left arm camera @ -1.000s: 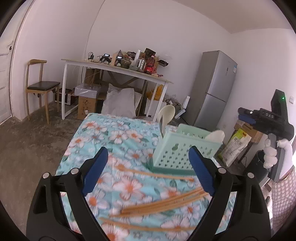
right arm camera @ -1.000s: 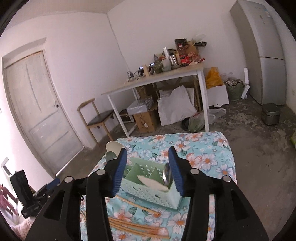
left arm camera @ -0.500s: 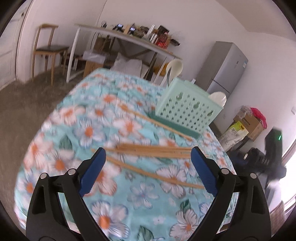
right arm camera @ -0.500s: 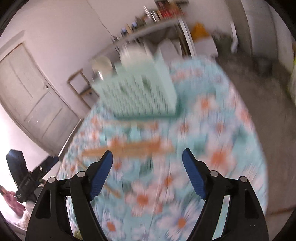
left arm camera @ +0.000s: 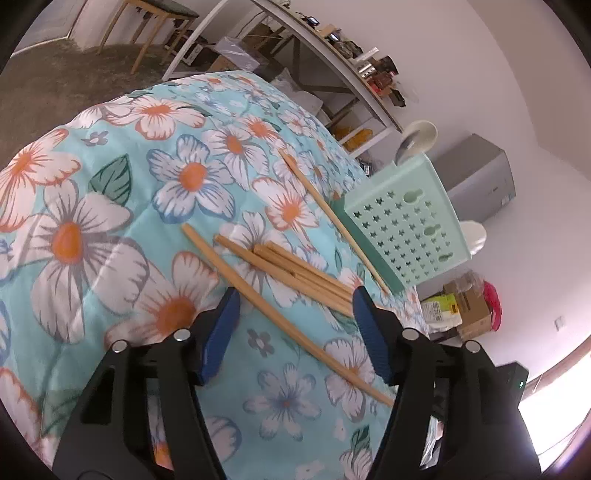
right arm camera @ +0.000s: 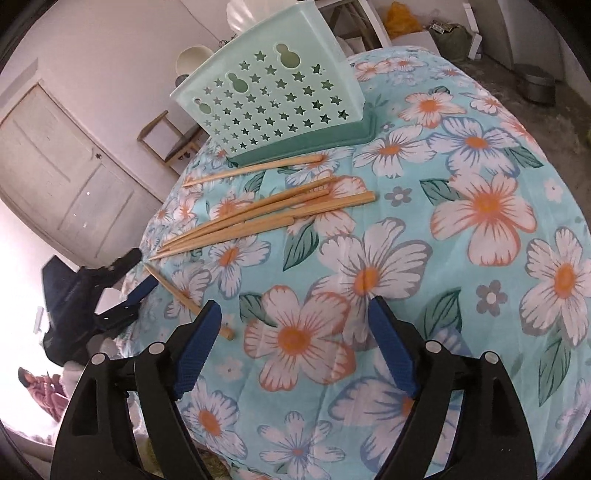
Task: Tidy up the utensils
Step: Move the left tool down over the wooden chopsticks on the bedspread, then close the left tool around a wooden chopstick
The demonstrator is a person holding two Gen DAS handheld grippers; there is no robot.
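Note:
Several wooden chopsticks [left arm camera: 295,273] lie loose on the floral tablecloth [left arm camera: 110,229], also seen in the right wrist view [right arm camera: 266,214]. A mint-green perforated utensil basket [left arm camera: 402,225] stands beyond them, with white spoons [left arm camera: 417,136] sticking out; it shows in the right wrist view [right arm camera: 273,103] too. My left gripper [left arm camera: 295,325] is open and empty, low over the near ends of the chopsticks. My right gripper [right arm camera: 295,332] is open and empty above the cloth, short of the chopsticks; one chopstick [right arm camera: 188,299] lies by its left finger. The left gripper also appears in the right wrist view [right arm camera: 129,291].
The table's edges fall away on all sides [right arm camera: 576,221]. Beyond stand a white work table with clutter [left arm camera: 332,48], a wooden chair [left arm camera: 155,22], a grey fridge [left arm camera: 480,184], boxes [left arm camera: 465,306] and a door [right arm camera: 62,177].
Both grippers have dropped and tilted down toward the table. The right gripper has opened wide. The left gripper now hovers right over the chopsticks.

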